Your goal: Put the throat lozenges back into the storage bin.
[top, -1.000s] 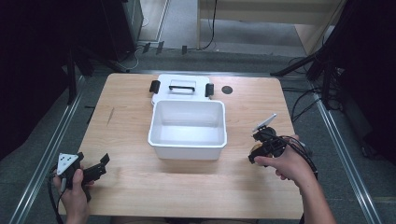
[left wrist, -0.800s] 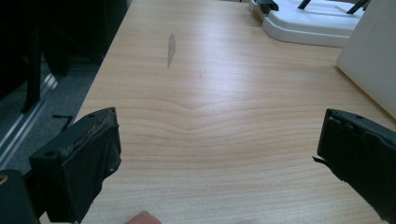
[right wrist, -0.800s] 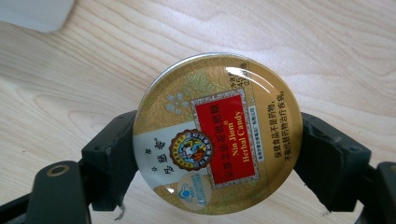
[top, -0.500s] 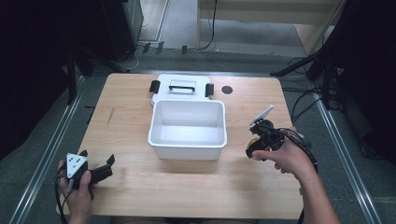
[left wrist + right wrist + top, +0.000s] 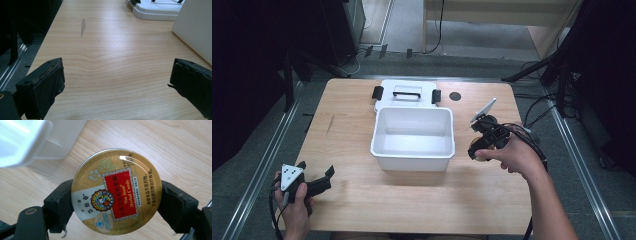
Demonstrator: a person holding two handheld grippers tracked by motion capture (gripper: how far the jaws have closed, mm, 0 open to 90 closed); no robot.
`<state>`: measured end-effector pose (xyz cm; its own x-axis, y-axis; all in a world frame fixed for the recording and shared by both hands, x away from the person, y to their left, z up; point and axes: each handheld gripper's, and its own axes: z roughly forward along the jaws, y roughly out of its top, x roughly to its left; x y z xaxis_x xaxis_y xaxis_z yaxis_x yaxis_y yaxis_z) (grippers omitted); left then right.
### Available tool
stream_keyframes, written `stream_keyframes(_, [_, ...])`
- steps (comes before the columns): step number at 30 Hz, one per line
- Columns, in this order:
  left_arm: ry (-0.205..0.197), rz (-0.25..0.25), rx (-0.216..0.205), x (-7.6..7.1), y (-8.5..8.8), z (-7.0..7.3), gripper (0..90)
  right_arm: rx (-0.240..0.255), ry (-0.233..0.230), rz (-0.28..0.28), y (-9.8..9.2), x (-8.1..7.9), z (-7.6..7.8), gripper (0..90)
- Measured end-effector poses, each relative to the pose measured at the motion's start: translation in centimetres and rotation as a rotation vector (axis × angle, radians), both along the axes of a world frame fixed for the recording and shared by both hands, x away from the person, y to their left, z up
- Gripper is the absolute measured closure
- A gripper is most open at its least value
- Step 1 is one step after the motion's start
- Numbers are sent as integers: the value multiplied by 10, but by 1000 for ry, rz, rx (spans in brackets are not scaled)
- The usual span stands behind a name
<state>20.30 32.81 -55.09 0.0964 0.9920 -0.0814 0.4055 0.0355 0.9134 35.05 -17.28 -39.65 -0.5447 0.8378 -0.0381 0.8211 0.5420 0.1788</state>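
Observation:
A round gold candy tin [image 5: 115, 191] with a red label sits flat between the two black jaws of my right gripper [image 5: 113, 205], which is shut on its rim. In the high view the right gripper [image 5: 477, 149] hangs above the table just right of the white bin [image 5: 412, 155], held by a hand that comes in from the lower right. The bin holds nothing. My left gripper [image 5: 317, 171] rests at the table's front left corner. Its jaws stand wide open over bare wood in the left gripper view [image 5: 117, 82].
The bin's white lid [image 5: 407, 102], with a black handle and black side clasps, lies flat behind the bin. A small black round mark [image 5: 455, 96] sits on the wooden table [image 5: 347, 125] at the back right. Cables trail off the table's right edge.
My right gripper has lifted with the tin and drifted left and a little farther back, closer to the bin's right wall. The left gripper has stayed about where it was.

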Motion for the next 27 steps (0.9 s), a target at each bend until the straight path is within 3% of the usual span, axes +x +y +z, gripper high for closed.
stream_keyframes(20, [15, -6, -4, 1, 1, 0, 0, -8, -29, 109, 43, 15, 43, 210])
stream_keyframes(27, [15, -9, -4, 1, 0, 0, 0, 3, -53, 164, 57, 16, 49, 210])
